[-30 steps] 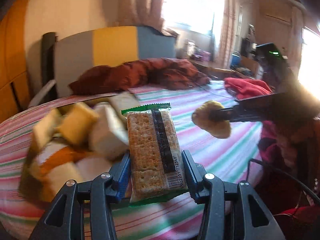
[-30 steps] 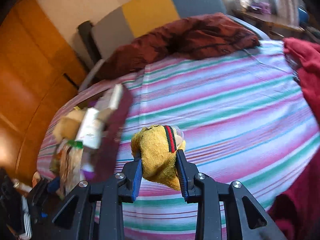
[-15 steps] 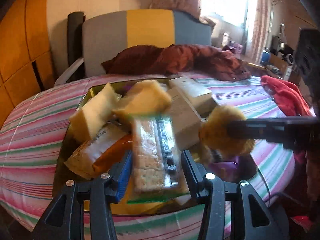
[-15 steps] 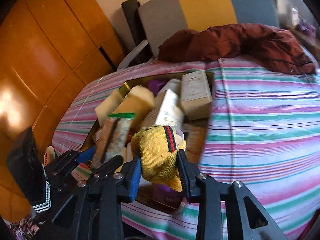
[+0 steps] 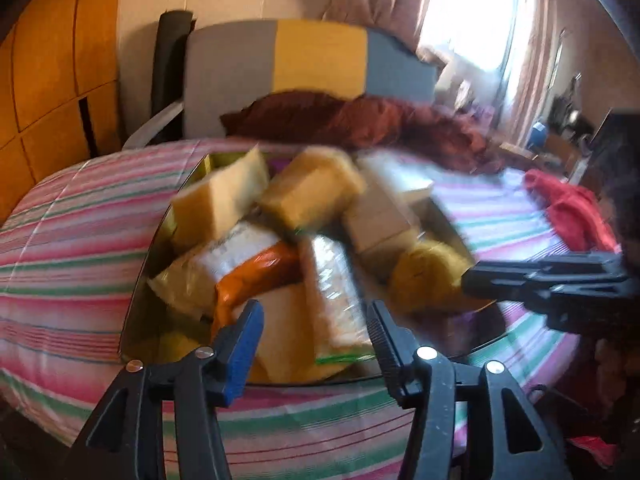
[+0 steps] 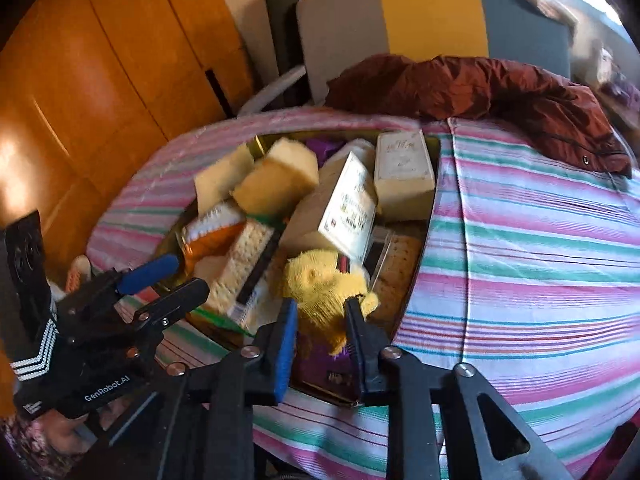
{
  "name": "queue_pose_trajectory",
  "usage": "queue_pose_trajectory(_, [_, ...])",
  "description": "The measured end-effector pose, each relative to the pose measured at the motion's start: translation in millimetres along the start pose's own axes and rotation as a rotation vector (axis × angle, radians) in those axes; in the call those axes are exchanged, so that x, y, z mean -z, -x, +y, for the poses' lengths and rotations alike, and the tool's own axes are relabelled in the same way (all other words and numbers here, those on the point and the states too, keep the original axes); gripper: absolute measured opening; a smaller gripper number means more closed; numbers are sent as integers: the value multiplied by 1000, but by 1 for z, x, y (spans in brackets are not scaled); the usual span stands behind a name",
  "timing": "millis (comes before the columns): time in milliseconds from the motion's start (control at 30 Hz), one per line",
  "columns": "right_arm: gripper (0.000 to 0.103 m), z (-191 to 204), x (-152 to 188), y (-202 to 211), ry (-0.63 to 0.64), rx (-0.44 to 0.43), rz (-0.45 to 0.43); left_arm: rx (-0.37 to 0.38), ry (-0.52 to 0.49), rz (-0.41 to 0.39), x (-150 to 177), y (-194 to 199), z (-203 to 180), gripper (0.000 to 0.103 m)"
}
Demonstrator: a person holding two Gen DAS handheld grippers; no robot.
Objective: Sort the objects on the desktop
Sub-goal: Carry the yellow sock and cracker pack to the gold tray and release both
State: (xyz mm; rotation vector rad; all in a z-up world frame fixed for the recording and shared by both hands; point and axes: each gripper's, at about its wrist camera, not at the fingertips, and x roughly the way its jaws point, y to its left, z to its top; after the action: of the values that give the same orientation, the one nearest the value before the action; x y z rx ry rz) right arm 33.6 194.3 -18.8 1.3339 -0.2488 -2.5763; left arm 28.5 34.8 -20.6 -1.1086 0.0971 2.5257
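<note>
Two handheld grippers hover over a full metal tray [image 6: 434, 184] on a striped bedspread [image 6: 540, 240]: the left gripper [image 5: 314, 330] stands open around a cracker packet [image 5: 334, 300] lying in the tray, while the right gripper [image 6: 320, 320] is clamped on a yellow sock [image 6: 320, 284].

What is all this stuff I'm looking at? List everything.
tray: one, dark, on bed
boxes: two, cream, tray's far end
sponges: two, yellow, tray's far left
cracker packet: one, tan, tray
pouch: one, orange-white, tray
knit cloth: one, yellow, in right gripper
bedspread: one, pink-green stripes, under tray
jacket: one, maroon, bed's far end
red cloth: one, bed's edge
left gripper: one, black, over tray
right gripper: one, black, shut on cloth
</note>
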Motion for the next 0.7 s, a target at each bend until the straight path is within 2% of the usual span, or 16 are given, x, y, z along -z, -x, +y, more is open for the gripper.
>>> queue_pose_trajectory(33, [23,0,-1,-4,-1,-4,7,-7,-5,18,0,-4,0,46])
queue_pose_trajectory(200, [23,2,-14,-26,18,40,18,-2,-8,39,-9,-21,0,46])
queue_pose_trajectory(333, [23,4,-24,-30,33,76,-12,-13,15,52,-18,-27,1,45])
queue_pose_trajectory(400, [25,3,-26,-19,10,55,-43,-14,44,36,-18,-16,5,45])
queue_pose_trajectory(433, [29,2,-26,-10,-2,44,-70,-14,54,19,-18,-9,6,46])
queue_pose_trajectory(467, [51,3,-26,-1,-9,47,-96,-18,60,8,-18,-3,7,48])
queue_pose_trajectory(500, [77,4,-25,7,-11,59,-119,-34,69,-8,-17,6,8,55])
queue_pose_trajectory(533, [86,5,-25,14,-12,72,-147,-53,76,-19,-17,12,9,60])
queue_pose_trajectory(600, [88,11,-23,29,8,90,-183,-100,86,-34,-17,23,12,61])
queue_pose_trajectory(700, [89,23,-23,41,47,124,-207,-173,116,-15,-18,36,20,61])
